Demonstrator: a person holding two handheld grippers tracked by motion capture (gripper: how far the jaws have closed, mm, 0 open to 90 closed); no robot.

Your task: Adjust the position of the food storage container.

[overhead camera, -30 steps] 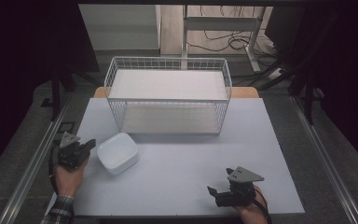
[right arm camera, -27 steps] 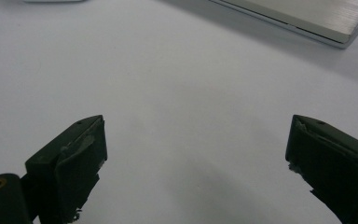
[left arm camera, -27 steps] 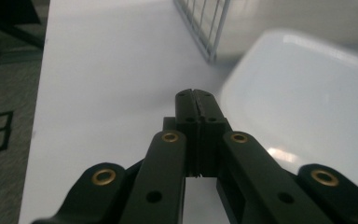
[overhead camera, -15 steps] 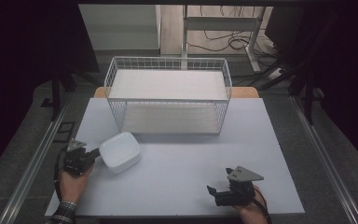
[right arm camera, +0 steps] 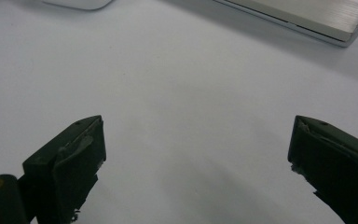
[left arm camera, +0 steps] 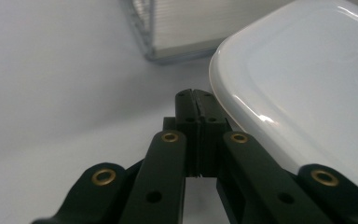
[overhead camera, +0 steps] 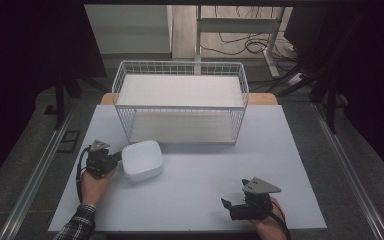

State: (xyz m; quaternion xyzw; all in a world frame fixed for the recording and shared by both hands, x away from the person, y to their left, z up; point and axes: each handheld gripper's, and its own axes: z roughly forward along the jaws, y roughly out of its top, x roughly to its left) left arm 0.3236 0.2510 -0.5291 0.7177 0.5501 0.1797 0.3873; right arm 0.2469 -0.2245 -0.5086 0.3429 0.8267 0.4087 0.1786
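Note:
A white, rounded square container (overhead camera: 142, 160) sits upside down on the white table (overhead camera: 215, 160), left of centre. My left gripper (overhead camera: 117, 159) is at its left side, shut with nothing between the jaws. In the left gripper view the closed tips (left arm camera: 196, 100) lie right beside the container's rim (left arm camera: 307, 84); whether they touch it I cannot tell. My right gripper (overhead camera: 226, 204) rests low near the front right edge, open. Its two pads (right arm camera: 81, 149) stand wide apart over bare table in the right gripper view, and the container's edge (right arm camera: 74, 3) shows far off.
A white wire basket (overhead camera: 180, 67) with a flat bottom stands across the back of the table; its corner (left arm camera: 168, 32) is ahead of the left gripper and its base (right arm camera: 307, 14) far ahead of the right. Dark floor, cables and a metal rail surround the table.
My left gripper has moved right and slightly toward the front, staying shut. The white container has shifted right with it. The right gripper has kept still.

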